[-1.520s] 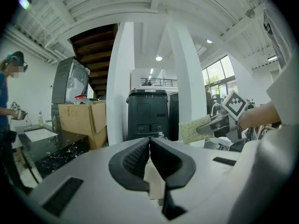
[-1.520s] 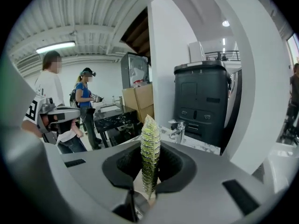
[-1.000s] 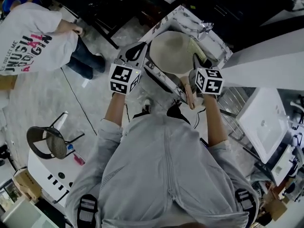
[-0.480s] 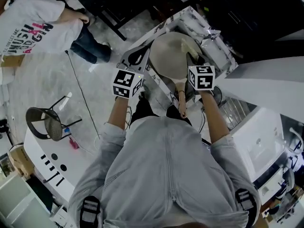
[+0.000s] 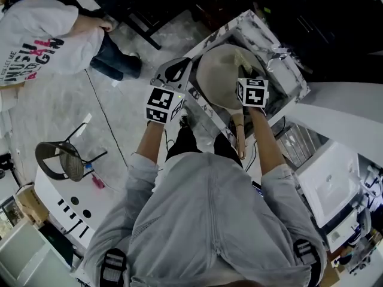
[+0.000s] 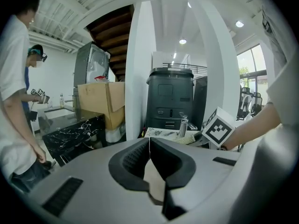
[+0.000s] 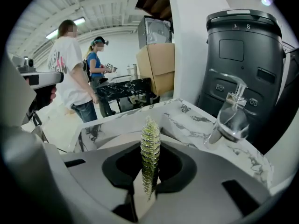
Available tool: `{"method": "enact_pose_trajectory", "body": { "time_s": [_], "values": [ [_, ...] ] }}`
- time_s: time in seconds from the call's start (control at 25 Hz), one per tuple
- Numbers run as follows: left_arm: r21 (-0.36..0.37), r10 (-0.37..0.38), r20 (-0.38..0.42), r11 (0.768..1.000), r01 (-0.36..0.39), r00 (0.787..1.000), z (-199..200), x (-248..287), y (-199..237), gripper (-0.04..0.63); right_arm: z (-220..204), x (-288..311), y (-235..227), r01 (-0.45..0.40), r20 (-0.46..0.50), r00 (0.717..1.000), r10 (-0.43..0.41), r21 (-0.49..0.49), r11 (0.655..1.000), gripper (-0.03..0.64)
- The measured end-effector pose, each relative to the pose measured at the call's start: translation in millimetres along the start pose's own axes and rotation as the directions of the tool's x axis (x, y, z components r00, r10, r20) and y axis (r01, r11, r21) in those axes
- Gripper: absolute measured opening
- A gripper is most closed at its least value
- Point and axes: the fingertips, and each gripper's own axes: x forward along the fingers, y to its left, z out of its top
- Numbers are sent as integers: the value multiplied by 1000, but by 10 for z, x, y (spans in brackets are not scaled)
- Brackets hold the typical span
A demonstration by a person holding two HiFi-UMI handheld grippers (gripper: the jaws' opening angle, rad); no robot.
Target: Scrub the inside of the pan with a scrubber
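Your right gripper clamps the scrubber over the pan. Your left gripper, closed empty beside the pan, steadies nothing, so scrubbing may shift it.

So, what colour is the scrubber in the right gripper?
Yellow-green scrubber, clearest in the right gripper view.

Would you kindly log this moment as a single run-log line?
right gripper: shut on scrubber | scrubber: over pan | left gripper: tongs together, beside pan
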Motion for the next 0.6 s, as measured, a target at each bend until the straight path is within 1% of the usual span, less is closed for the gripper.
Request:
{"method": "enact_pose_trajectory", "body": {
  "time_s": [0.32, 0.4, 0.48, 0.6],
  "values": [
    [-25, -5, -27, 1000, 4, 1000, -218, 196, 317, 23, -133, 512, -51, 64, -76, 995, -66, -30, 998, 86],
    [-33, -6, -35, 999, 4, 999, -283, 216, 368, 23, -176, 622, -89, 83, -86, 993, -84, -11, 996, 86],
    [-40, -7, -45, 999, 5, 999, -345, 229, 405, 23, -224, 723, -140, 107, -97, 990, -103, 30, 994, 86],
    [-46, -11, -60, 999, 9, 998, -425, 254, 453, 23, -298, 873, -225, 158, -125, 981, -148, 70, 985, 86]
  ]
}}
